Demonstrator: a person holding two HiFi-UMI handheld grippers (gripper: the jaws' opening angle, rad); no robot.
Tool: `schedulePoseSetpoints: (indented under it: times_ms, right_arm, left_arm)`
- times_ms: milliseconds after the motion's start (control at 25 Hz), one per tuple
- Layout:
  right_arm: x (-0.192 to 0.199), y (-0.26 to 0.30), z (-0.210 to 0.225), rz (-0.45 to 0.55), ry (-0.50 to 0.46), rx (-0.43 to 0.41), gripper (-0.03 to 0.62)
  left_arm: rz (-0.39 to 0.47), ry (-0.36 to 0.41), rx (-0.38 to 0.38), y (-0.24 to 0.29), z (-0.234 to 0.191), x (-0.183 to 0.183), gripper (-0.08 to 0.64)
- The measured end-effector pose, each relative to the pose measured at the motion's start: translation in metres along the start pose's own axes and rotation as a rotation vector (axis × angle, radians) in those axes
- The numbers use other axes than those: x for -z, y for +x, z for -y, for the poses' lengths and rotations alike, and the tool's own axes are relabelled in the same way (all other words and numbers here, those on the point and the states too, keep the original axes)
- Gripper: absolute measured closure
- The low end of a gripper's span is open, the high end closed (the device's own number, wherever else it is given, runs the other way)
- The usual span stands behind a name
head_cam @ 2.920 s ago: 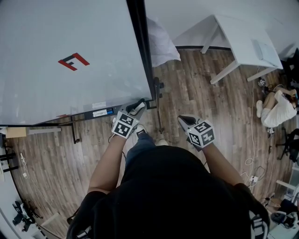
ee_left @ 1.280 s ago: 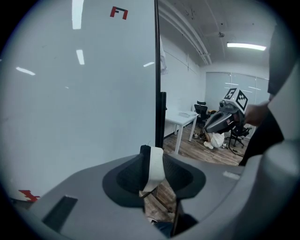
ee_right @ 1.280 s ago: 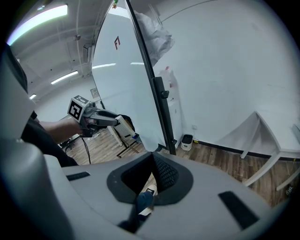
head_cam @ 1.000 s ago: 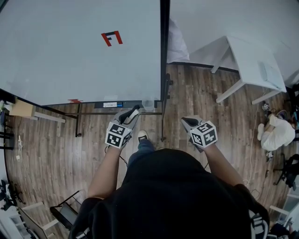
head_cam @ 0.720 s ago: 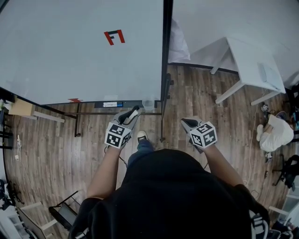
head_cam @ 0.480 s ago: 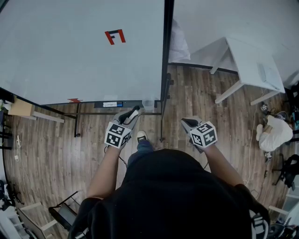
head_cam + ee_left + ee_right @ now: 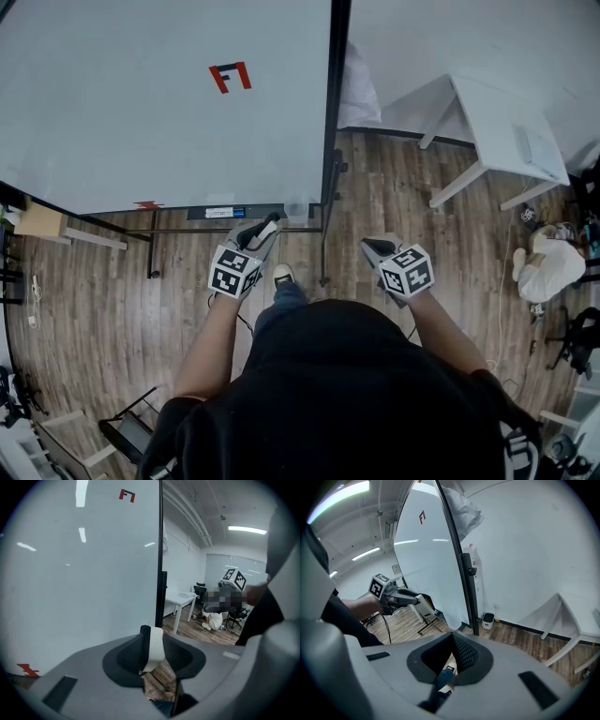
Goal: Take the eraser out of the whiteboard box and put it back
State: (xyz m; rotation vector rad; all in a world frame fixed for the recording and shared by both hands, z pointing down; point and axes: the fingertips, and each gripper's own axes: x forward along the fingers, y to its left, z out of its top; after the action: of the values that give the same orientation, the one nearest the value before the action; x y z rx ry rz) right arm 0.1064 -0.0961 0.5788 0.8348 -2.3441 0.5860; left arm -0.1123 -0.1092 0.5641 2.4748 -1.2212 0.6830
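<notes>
I stood facing the whiteboard, which filled the upper left of the head view, with both tools raised in front of me at mid-frame. My left gripper pointed up toward the board's lower edge, and its jaws were pinching a thin white slab with a dark edge. I took that slab for the eraser. It stood on edge between the pads, tall and narrow, at the lower centre of the left gripper view. Gripped flat-sided like that, it had little room to twist or slip.

I judged that the eraser was out of the whiteboard box. The box was the small pale container on the ledge near the board's lower right corner, just above my left tool in the head view. The eraser was near the box but not touching it, so the return trip would be short. I could not see into the box from there.

My right gripper hung to the right of centre, apart from the board, over bare wooden floor. Its jaws were pressed together on nothing. I held it aside because the job needed one tool, and there it left the way back to the box clear.
</notes>
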Motion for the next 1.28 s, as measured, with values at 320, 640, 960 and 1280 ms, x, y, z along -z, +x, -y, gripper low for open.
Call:
schedulePoseSetpoints:
  times_ms: [320, 640, 960, 1280]
  right_arm:
    - [-0.002, 0.002, 0.005, 0.004, 0.013, 0.013, 0.595]
    - [-0.006, 0.008, 0.01, 0.006, 0.027, 0.017, 0.595]
    - [-0.007, 0.011, 0.02, 0.008, 0.051, 0.034, 0.595]
    - [-0.008, 0.018, 0.024, 0.011, 0.068, 0.037, 0.595]
  left_arm:
    - [0.004, 0.009, 0.02, 0.007, -0.004, -0.008, 0.423]
    - [0.018, 0.019, 0.042, 0.015, -0.007, -0.023, 0.423]
    - [0.023, 0.029, 0.063, 0.024, -0.012, -0.035, 0.423]
    - [0.022, 0.039, 0.096, 0.038, -0.01, -0.042, 0.423]
